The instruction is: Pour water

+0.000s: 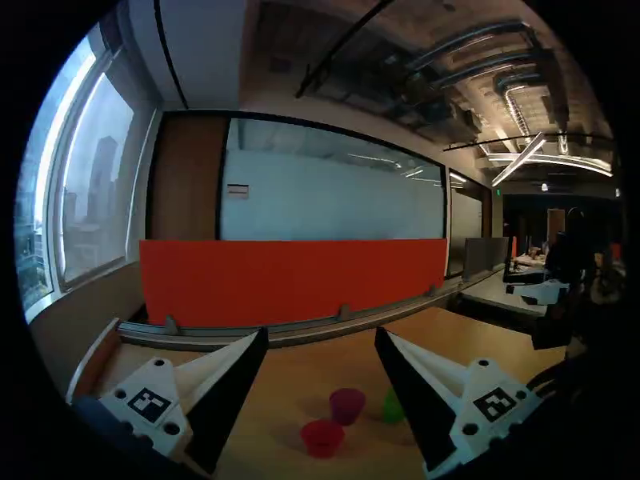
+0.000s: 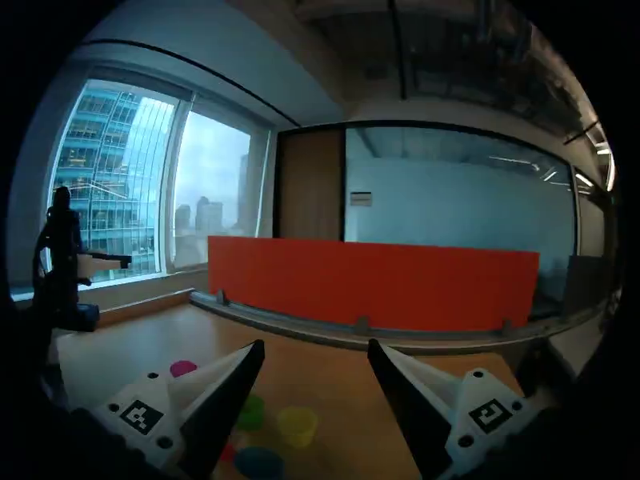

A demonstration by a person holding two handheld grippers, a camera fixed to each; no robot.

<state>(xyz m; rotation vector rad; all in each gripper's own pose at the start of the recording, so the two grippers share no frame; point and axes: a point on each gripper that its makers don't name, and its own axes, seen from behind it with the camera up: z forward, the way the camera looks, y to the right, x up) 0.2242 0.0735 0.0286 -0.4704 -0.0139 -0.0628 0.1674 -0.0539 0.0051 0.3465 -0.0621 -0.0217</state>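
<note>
In the left gripper view my left gripper (image 1: 320, 344) stands open above the wooden desk (image 1: 320, 376), nothing between its fingers. Below and ahead of it sit a red cup (image 1: 322, 438), a magenta cup (image 1: 347, 405) and a green cup (image 1: 392, 406), partly hidden by the right finger. In the right gripper view my right gripper (image 2: 316, 352) is also open and empty above the desk (image 2: 336, 376). Beneath it stand a yellow cup (image 2: 297, 425), a green cup (image 2: 251, 412), a blue cup (image 2: 258, 463) and a magenta cup (image 2: 183, 368).
An orange divider panel (image 1: 292, 280) runs along the desk's far edge, with a grey rail (image 1: 304, 328) at its foot. A dark stand with a device (image 2: 60, 272) rises at the left by the windows. Other desks and a seated person (image 1: 572, 256) lie to the right.
</note>
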